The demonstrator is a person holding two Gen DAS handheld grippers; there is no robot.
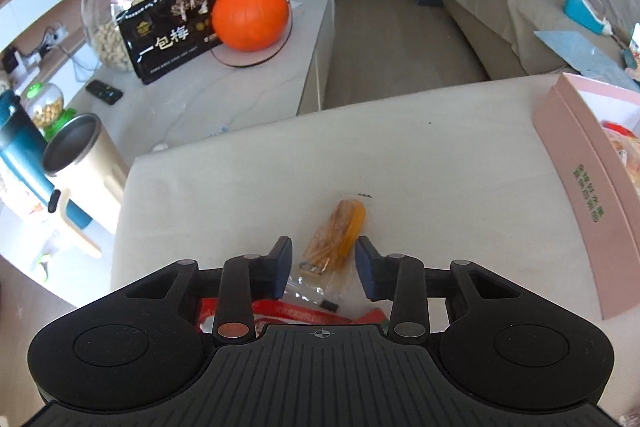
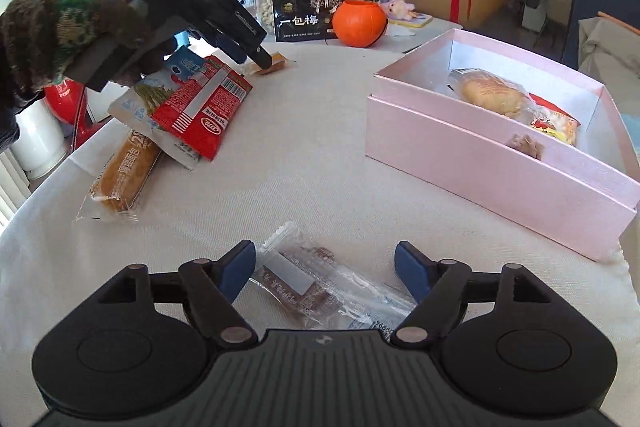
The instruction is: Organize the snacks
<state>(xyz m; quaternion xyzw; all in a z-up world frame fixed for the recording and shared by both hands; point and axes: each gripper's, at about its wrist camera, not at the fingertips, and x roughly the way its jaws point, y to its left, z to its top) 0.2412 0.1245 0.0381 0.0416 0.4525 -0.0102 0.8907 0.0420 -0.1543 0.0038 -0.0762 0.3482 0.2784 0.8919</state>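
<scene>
Jaws apart on both my grippers, nothing clamped in either.

My left gripper (image 1: 322, 259) has its jaws part-way apart around a small clear packet of orange sticks (image 1: 340, 235) on the cloth-covered worktop (image 1: 420, 155), the pads not touching it; a gloved hand (image 2: 60, 27) carries this gripper above a red snack packet (image 2: 202, 107) and a long bread bar (image 2: 124, 171), both well to the left of the pink box (image 2: 492, 179). My right gripper (image 2: 325, 265) stands with jaws wide around a clear-wrapped brown cake bar (image 2: 304, 287) lying flat on the worktop, near the pink box's front left corner, pads clear of the wrapper. Inside the pink box lie a wrapped bun (image 2: 492, 93) and a yellow-red packet (image 2: 554, 125). Beyond the box sits an orange pumpkin pot (image 2: 360, 23).
</scene>
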